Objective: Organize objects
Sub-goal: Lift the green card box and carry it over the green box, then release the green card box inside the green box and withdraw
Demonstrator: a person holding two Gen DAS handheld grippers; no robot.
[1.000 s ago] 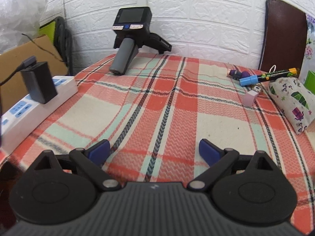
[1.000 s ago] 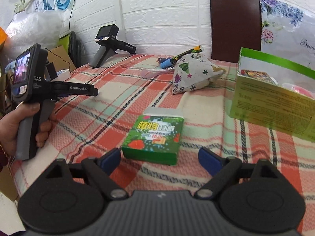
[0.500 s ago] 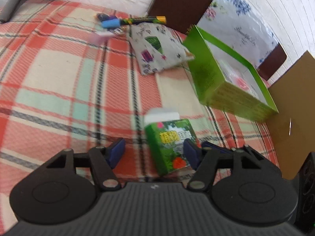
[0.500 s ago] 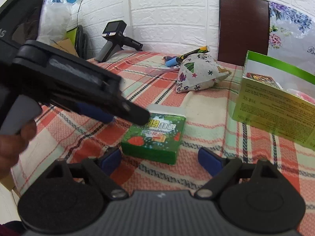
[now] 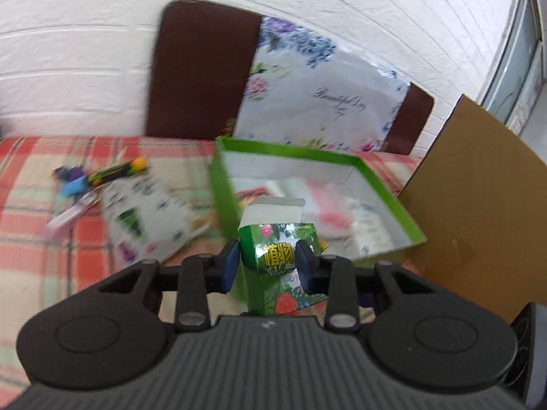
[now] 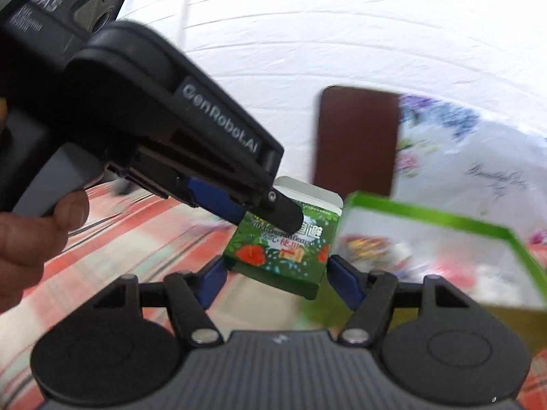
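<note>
My left gripper (image 5: 268, 268) is shut on a small green card box (image 5: 278, 266) with a flower print and an open white flap, and holds it above the checked cloth, just in front of the open green box (image 5: 389, 198). In the right wrist view the card box (image 6: 283, 249) sits between my right gripper's (image 6: 277, 282) blue fingers (image 6: 212, 282), which stand close at its sides; contact is unclear. The left gripper's body (image 6: 164, 130) clamps the card box from the upper left. The green box (image 6: 444, 222) lies to the right.
A printed fabric pouch (image 5: 147, 212) lies left of the green box, with markers (image 5: 112, 174) and small items behind it. A brown cardboard sheet (image 5: 478, 205) stands at the right. A dark chair back (image 5: 201, 68) and floral bag (image 5: 318, 95) line the white wall.
My left gripper closed on the card box and lifted it off the cloth toward the green box. My right gripper narrowed around the card box as both views tilted up.
</note>
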